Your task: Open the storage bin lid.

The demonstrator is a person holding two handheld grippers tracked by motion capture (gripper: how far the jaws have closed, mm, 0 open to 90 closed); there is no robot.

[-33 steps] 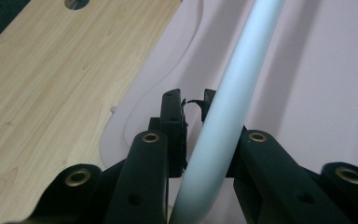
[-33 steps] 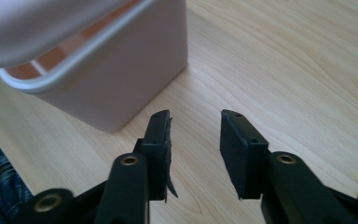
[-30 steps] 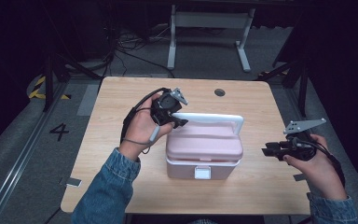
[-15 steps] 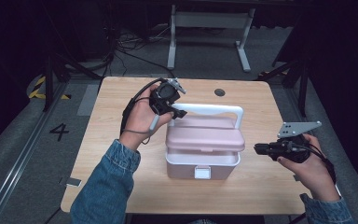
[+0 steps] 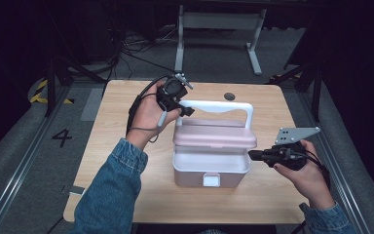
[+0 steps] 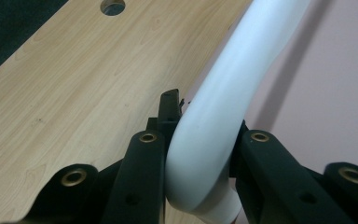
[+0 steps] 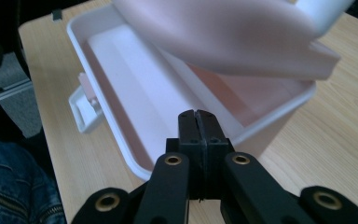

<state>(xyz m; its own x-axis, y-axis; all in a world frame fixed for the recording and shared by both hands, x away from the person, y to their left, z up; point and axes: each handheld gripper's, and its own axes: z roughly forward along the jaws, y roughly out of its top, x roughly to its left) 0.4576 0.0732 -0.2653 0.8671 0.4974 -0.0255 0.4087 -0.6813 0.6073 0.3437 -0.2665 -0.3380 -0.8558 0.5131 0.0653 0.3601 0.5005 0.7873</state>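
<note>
On table (image 5: 117, 146) — one pink box (image 5: 212, 165), two tools: left tool (image 5: 175, 100) clamps handle (image 5: 219, 105).

A light wooden table (image 5: 126, 146) stands on grey floor (image 5: 24, 161) in a dark room.

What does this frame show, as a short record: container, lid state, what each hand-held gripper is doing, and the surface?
container: pink box with a white latch at its front, on the table
lid: pink lid raised at the front, a gap open to the box interior
handle: white handle upright on the lid
left hand-held gripper: shut on the handle at its left corner
right hand-held gripper: jaws shut, empty, tips at the box's right rim
surface: wooden table with a round hole near the far edge
</note>
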